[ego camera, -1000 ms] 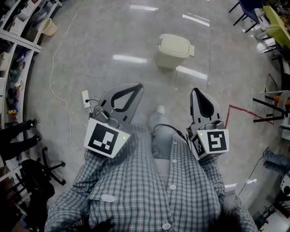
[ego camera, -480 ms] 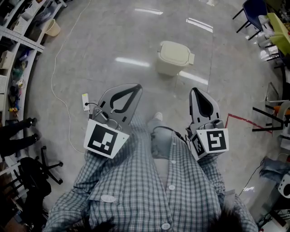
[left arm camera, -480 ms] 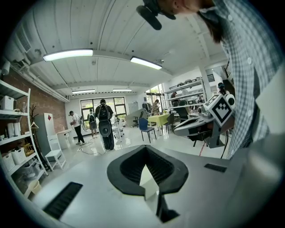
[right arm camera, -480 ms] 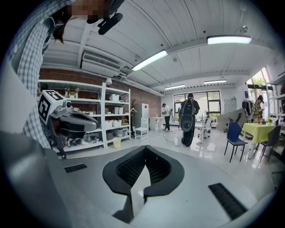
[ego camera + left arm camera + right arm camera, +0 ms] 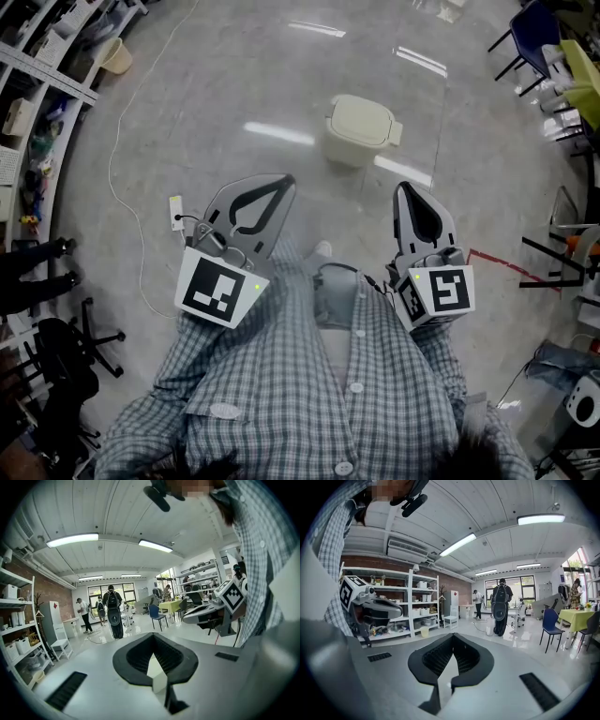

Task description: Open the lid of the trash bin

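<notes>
Ahead, one closed trash bin (image 5: 360,126); two tools, left tool (image 5: 275,186) and right tool (image 5: 406,191), both clenched, empty.

Your hands sit hidden behind the left gripper (image 5: 281,183) and right gripper (image 5: 408,190), the trash bin's (image 5: 361,127) lid catch is too small to make out, and the frame edges cut off the blue chair (image 5: 530,33) and the shelving (image 5: 28,56).
</notes>
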{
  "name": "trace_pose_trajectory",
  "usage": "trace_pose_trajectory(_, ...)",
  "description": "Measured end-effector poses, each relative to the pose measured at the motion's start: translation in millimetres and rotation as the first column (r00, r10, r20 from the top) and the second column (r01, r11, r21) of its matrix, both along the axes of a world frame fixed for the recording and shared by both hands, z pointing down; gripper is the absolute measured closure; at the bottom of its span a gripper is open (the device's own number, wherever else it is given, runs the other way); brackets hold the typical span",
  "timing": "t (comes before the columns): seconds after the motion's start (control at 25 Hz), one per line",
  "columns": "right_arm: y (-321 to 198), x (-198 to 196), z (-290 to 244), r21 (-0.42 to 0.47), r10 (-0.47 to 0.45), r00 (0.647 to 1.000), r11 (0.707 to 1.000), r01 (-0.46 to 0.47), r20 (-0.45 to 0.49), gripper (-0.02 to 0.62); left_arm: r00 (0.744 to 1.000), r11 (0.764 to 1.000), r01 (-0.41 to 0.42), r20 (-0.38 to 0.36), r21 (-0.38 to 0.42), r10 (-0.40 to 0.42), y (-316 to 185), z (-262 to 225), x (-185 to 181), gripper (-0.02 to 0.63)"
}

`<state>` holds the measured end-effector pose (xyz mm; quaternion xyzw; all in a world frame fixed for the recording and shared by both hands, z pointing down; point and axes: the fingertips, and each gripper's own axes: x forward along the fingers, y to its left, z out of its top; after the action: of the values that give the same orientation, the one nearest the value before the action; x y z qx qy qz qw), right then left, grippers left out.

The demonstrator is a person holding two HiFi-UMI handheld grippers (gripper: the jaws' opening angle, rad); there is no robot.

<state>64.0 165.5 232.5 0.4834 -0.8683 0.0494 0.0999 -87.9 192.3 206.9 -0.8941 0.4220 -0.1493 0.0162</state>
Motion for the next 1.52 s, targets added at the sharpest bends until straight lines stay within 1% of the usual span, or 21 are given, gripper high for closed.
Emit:
trace_pose_trajectory(0.36,-20,20,-3,0.021,-0.024,1.0,1.0,0.024,0.002,0.578,1.0,0.999,0.02,0.001,0.026,-0.02,-15,-4,22,0.601)
trace_pose_trajectory(0.64,-31,22,-6,0.039,-0.045,0.999,0.998,0.045,0.005,0.577,0.999,0.998,0.038,-0.001,0.048,-0.038,-22,-8,28,0.601)
trace_pose_trajectory(0.84,-32,25,-6,0.04,-0.048,0.999,0.998,0.047,0.008,0.577,0.999,0.998,0.049,0.001,0.046,-0.05,-23,-9,27,0.601)
trace_pose_trajectory(1.0,-29,29,-4,0.037,-0.035,0.999,0.999,0.035,0.008,0.578,0.999,0.998,0.042,0.005,0.045,-0.043,-25,-8,29,0.601)
trace_pose_trajectory(1.2,-28,43,-1,0.029,-0.001,1.0,1.0,0.001,0.008,0.578,0.999,0.999,0.032,0.008,0.037,-0.032,-29,-6,34,0.601)
trace_pose_trajectory(1.32,-29,49,2,0.02,0.016,1.0,1.0,-0.017,0.007,0.577,1.0,0.999,0.018,0.021,0.037,-0.019,-32,-6,37,0.601)
trace_pose_trajectory(1.52,-36,48,4,0.014,0.027,1.0,1.0,-0.027,-0.009,0.578,1.0,1.0,0.015,0.011,0.025,-0.015,-41,-2,33,0.601)
